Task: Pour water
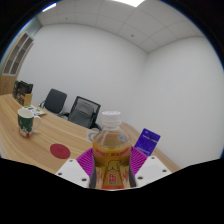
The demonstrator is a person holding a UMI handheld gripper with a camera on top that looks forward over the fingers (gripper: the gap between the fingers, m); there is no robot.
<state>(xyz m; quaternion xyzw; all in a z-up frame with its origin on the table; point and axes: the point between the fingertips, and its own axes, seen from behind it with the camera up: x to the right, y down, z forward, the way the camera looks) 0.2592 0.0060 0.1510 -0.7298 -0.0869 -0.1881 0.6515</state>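
Observation:
A clear plastic bottle (112, 150) with amber liquid, a white cap and a red and yellow label stands upright between my gripper's (112, 172) two fingers. Both magenta pads (88, 161) press against its sides, so the gripper is shut on it and holds it above the wooden table (30, 138). A paper cup (26, 121) with a green and white pattern stands on the table well beyond the fingers to the left.
A red round coaster (60, 150) lies on the table just left of the fingers. A purple and white box (149, 141) sits to the right of the bottle. Two black office chairs (70, 105) stand behind the table by the white wall.

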